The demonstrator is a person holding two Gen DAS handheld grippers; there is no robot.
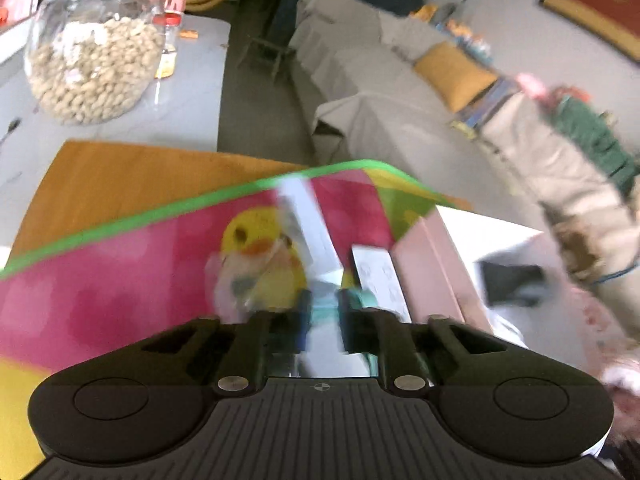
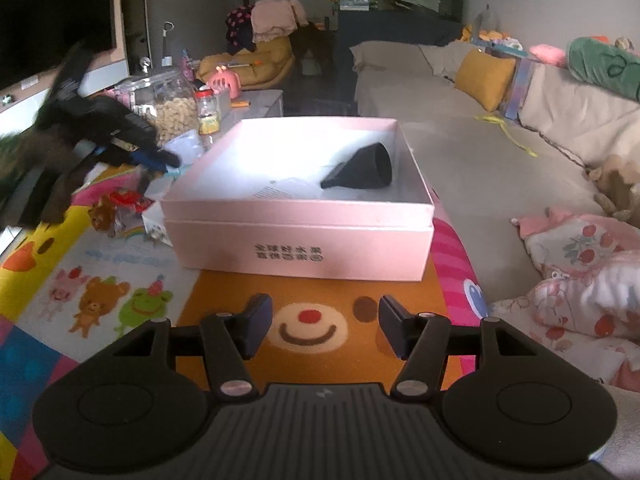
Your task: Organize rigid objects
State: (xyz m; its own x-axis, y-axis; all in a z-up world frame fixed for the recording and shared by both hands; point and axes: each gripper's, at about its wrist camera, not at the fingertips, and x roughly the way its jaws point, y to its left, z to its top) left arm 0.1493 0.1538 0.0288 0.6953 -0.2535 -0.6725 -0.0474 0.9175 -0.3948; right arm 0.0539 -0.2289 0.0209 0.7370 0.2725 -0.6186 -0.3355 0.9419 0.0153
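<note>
The left wrist view is motion-blurred. My left gripper is shut on a long white object with a teal end, held over the colourful play mat. An open pink box lies just to its right. The right wrist view shows that pink box straight ahead, with a black cone-shaped piece lying inside it. My right gripper is open and holds nothing, low over the bear face on the mat, short of the box. At the left of this view, the left gripper is a dark blur by the box's left corner.
A glass jar of peanuts and a small red-lidded bottle stand behind the box. Small wrapped toys and a white carton lie left of the box. A grey sofa and a floral blanket are on the right.
</note>
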